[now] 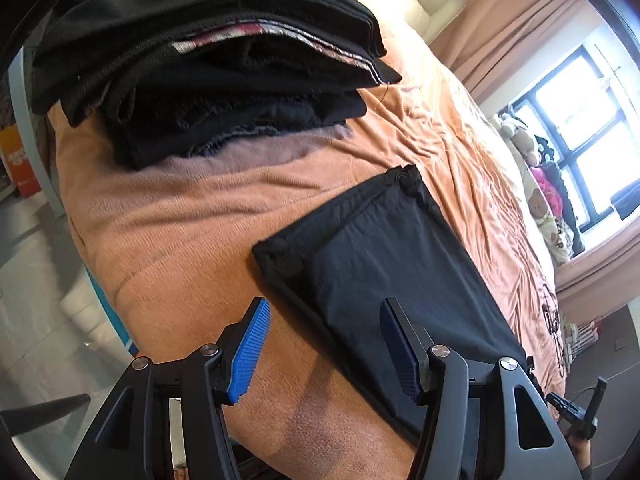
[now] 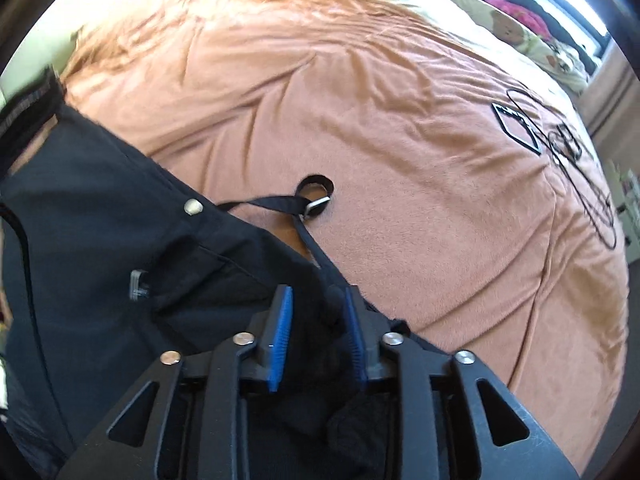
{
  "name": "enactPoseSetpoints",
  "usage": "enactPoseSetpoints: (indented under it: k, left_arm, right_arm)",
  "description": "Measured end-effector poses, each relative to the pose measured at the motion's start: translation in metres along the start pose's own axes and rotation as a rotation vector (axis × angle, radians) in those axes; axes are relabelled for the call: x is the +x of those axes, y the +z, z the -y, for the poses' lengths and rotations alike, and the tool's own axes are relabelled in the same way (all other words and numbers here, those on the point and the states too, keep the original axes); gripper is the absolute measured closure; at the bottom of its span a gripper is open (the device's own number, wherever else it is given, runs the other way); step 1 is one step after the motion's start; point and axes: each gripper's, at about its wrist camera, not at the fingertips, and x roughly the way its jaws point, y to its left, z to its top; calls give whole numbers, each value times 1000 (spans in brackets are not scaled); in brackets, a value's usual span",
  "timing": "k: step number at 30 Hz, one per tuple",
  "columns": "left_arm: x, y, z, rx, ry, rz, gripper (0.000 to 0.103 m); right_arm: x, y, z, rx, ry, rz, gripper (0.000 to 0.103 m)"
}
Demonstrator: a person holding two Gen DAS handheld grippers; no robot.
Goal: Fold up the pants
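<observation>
The left wrist view looked down over a wide bed covered by a peach-orange plush blanket (image 1: 168, 216), rumpled into soft ridges toward its far side. The left gripper (image 1: 324, 344) hung with its blue-padded jaws standing apart and nothing between them, poised above the near edge of the bed, where the black pants (image 1: 384, 280) lay flat as a long folded panel with an elastic cuff at the far end. Near the far left corner of the bed sat a stack of folded dark clothes (image 1: 216, 64), a strip of plaid showing between its layers. Beyond the bed's far right edge hung peach curtains (image 1: 508, 28) beside a black-framed window (image 1: 580, 128), and stuffed toys (image 1: 540, 200) lined that edge below it. Pale floor tiles (image 1: 36, 280) showed off the bed's left side. In the right wrist view the right gripper (image 2: 318, 332) had bunched black fabric of the pants (image 2: 100, 208) between its pads, though the blur left it unclear whether the pads truly pressed on the cloth. A black strap with a metal buckle (image 2: 316, 202) trailed from the waistband onto the blanket's middle, and a dark embroidered outline (image 2: 560, 148) marked the blanket toward its right edge.
</observation>
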Motion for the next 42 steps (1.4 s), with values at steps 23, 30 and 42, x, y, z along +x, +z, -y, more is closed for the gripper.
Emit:
enactPoseSetpoints:
  k: [23,30,42]
  left_arm:
    - [23,49,5,47,-2,24,98]
    - [37,44,-14,-7,6,-58,96]
    - [11,32,-22,-33,-28,-70,47]
  right_arm:
    - [34,-4,-35,24,56,-106,75]
    - [45,-5,-39,62,36,-107,75]
    - [-3,-36,-37,187,100,-6,75]
